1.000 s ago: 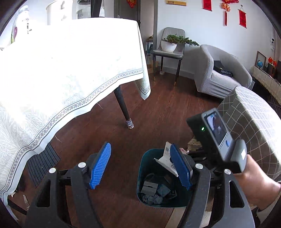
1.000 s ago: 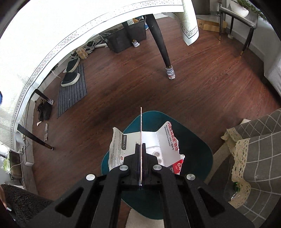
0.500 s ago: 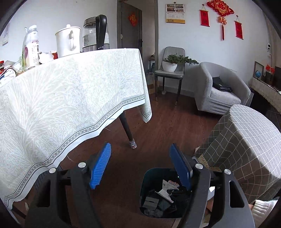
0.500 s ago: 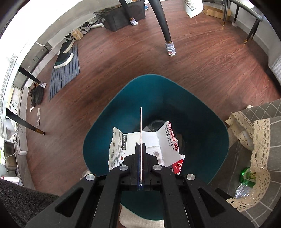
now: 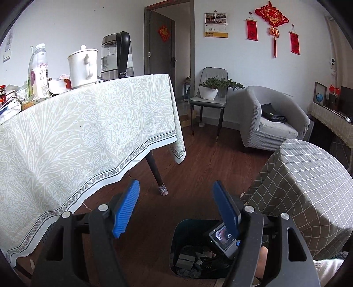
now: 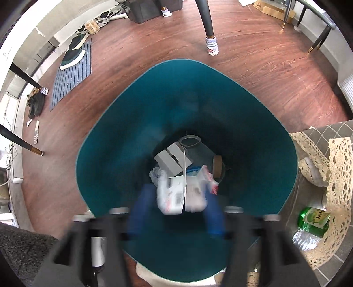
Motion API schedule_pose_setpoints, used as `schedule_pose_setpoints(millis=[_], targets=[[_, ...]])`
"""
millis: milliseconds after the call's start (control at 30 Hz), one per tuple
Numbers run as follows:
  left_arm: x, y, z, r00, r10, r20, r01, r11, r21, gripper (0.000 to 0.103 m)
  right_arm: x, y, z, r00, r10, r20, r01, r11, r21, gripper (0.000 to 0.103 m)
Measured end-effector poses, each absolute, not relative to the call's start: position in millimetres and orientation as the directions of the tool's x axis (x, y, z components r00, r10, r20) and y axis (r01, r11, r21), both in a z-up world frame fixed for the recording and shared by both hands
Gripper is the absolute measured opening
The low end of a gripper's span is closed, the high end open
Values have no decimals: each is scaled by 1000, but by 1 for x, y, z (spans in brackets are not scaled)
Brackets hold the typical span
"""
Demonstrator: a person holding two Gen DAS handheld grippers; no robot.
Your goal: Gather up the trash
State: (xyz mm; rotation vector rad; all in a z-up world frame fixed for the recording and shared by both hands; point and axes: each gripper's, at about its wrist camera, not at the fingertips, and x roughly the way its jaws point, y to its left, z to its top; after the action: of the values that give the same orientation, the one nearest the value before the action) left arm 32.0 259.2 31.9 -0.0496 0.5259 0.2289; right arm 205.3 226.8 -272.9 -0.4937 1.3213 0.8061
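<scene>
- Right tool (image 6: 176, 212) opening over teal bin (image 6: 106, 136); white wrapper (image 6: 183, 194) loose between the pads.
- Left tool (image 5: 176, 209) spread, empty, bin at 5 o'clock.
- Let wrapper clear the pads before lifting.

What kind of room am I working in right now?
Most likely a lived-in home living and dining room: a grey armchair, a clothed dining table carrying a kettle, and red festive wall hangings. A teal trash bin stands on the wooden floor.
</scene>
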Motion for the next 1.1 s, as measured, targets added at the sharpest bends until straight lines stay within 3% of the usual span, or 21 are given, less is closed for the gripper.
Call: schedule_pose_setpoints(millis=[200, 533, 600, 833, 1100], targets=[[31, 250, 41, 854, 190, -484, -212, 977, 11, 72, 208, 216, -256, 87, 283, -955, -766, 631, 118, 62], [38, 233, 53, 875, 153, -459, -181, 983, -19, 75, 202, 170, -131, 363, 426, -829, -752, 659, 10, 62], [38, 230, 55, 879, 155, -450, -185, 982, -23, 82, 199, 152, -107, 414, 445, -794, -736, 677, -4, 62], [34, 205, 63, 888, 146, -436, -170, 985, -18, 90, 186, 78, -42, 559, 450, -697, -641, 767, -20, 62], [17, 175, 58, 895, 151, -420, -153, 988, 29, 98, 142, -39, 14, 766, 353, -536, -445, 894, -47, 82]])
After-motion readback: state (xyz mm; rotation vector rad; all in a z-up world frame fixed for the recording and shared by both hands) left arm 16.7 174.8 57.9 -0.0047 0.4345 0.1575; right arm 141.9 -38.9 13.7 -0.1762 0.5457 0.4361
